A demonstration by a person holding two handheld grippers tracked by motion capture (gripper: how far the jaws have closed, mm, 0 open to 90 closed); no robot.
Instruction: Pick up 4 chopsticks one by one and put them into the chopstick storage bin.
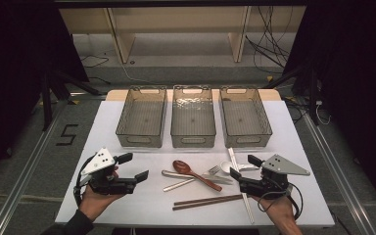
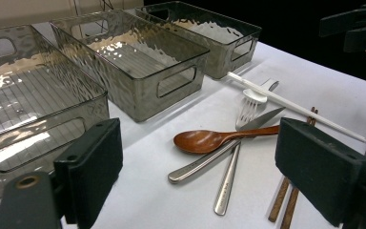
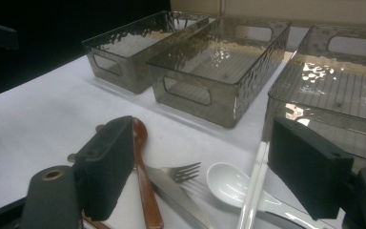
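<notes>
Cutlery pile, loose on the white table (image 1: pixel 103 127) in front of three clear bins, between the two hands; nothing sorted yet, all three bins bare.

Starting at the left: left gripper (image 1: pixel 132 167) hovering just off the pile's left edge, jaws spread wide with nothing between them; in the left gripper view, aimed straight over the wooden spoon (image 2: pixel 207 140), whose bowl faces this side. Best first pick here, probably; lying on top of the metal handles, so no need to dig; worth closing across the thin neck behind the bowl rather than the rounded bowl itself, which looks apt to slip.

Middle of the heap: knife (image 1: pixel 196 177) and fork (image 1: pixel 214 170) crossing under the wooden spoon's handle; lifting straight up advisable, to avoid dragging those along; brown chopsticks (image 1: pixel 208 200) lying apart nearer the table's front edge, easy to take later, as a pair if possible.

Over to the right: white spoon (image 3: pixel 228 183) and a long white stick (image 3: pixel 252 191) overlapping just ahead of the right gripper (image 1: pixel 239 166); jaws likewise parted and empty, poised above these pieces. Wise to move one hand at a time, given how tangled the pile looks; then carry to a bin, left bin (image 1: pixel 142 117) nearest for the left hand, right bin (image 1: pixel 245 117) for the right.
</notes>
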